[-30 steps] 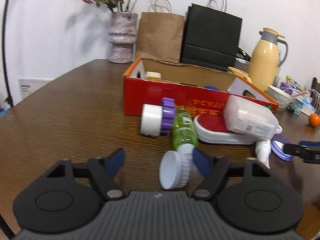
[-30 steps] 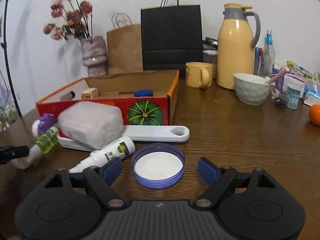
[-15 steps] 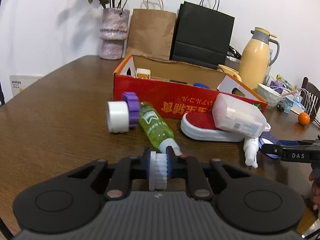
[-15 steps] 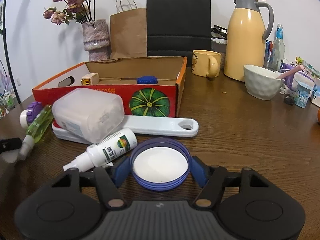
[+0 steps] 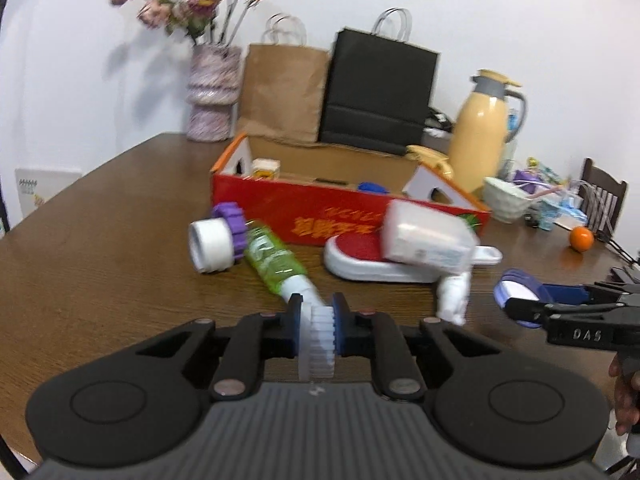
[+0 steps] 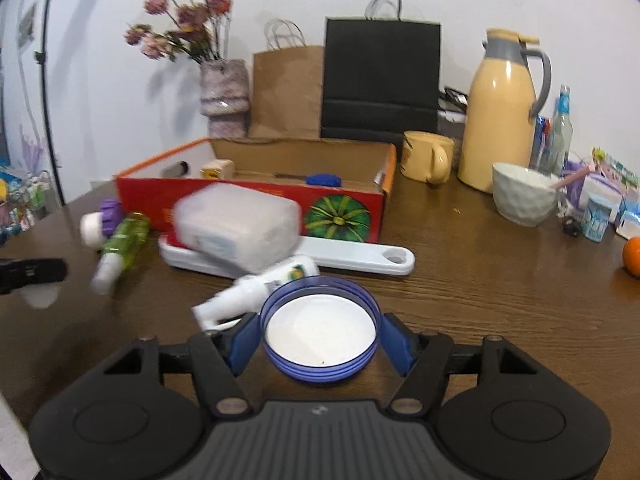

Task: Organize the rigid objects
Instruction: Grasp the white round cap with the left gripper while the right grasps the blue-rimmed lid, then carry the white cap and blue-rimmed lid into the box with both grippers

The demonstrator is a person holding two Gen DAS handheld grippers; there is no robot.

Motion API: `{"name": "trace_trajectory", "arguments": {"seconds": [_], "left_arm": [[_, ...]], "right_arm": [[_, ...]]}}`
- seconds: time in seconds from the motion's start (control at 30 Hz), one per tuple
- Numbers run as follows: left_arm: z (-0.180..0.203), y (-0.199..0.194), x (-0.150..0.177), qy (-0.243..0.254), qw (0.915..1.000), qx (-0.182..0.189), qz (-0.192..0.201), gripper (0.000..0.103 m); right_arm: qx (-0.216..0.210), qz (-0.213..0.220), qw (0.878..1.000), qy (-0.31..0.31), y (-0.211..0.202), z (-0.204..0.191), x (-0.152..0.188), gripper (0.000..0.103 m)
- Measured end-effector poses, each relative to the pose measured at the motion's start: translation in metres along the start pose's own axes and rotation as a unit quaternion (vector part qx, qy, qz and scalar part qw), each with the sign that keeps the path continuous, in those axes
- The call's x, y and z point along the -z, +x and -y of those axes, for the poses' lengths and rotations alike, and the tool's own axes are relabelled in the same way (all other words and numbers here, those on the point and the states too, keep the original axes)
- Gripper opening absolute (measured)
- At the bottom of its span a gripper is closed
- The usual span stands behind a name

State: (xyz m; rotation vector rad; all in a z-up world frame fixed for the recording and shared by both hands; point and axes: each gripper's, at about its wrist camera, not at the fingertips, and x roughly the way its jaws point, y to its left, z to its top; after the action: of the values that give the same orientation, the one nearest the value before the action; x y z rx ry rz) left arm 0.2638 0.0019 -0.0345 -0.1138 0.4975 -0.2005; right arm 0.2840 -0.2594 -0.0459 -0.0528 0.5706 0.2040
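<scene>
The left gripper [image 5: 317, 330] is clamped tight on a small white ridged plastic cap [image 5: 319, 344], which stands on edge between the blue pads with its ribbed rim facing the camera. Just beyond its fingertips a green translucent plastic bottle [image 5: 272, 258] with a white neck lies on its side on the brown wooden table [image 5: 100, 248], and at the bottle's far end sits a white cylindrical jar with a purple ridged collar [image 5: 216, 236].

The right gripper [image 6: 320, 336] has its jaws partly closed around a round blue plastic lid with a white inner face [image 6: 320, 330]; both blue pads press on the lid's rim, and the lid faces up, its threaded blue wall showing. In the left wrist view the lid appears off the table.

Just ahead and left of the right gripper lies a small white spray bottle with a green and orange label [image 6: 260, 290]. Beyond it a frosted translucent rectangular plastic container [image 6: 236, 226] rests tilted on a white flat scrubber with a red top and a long handle [image 6: 360, 258]. Further ahead stands an open red cardboard box with a green pumpkin print [image 6: 256, 196], holding a few small items, among them a blue cap [image 6: 322, 179].
</scene>
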Motion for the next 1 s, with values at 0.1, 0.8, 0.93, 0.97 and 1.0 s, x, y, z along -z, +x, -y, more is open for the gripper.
{"name": "trace_trajectory", "arguments": {"seconds": [0.1,0.8,0.93,0.97,1.0], "left_arm": [[0.015,-0.01,-0.001,0.013,0.9998,0.015,0.008,0.015],[0.048,-0.043,-0.017,0.072,0.9954,0.037,0.052,0.016],[0.043,-0.031,-0.038,0.076,0.9944,0.027,0.068,0.016],[0.041,-0.025,-0.044,0.078,0.9943,0.022,0.068,0.016],[0.039,-0.019,-0.05,0.077,0.9946,0.019,0.067,0.016]], "right_arm": [[-0.013,0.015,1.0,-0.009,-0.022,-0.012,0.002,0.065],[-0.039,0.055,0.997,-0.03,-0.073,-0.033,-0.011,0.065],[-0.038,0.065,0.996,-0.041,-0.06,-0.033,-0.031,0.065],[-0.038,0.068,0.996,-0.043,-0.055,-0.032,-0.039,0.065],[-0.038,0.069,0.996,-0.043,-0.05,-0.032,-0.045,0.065]]}}
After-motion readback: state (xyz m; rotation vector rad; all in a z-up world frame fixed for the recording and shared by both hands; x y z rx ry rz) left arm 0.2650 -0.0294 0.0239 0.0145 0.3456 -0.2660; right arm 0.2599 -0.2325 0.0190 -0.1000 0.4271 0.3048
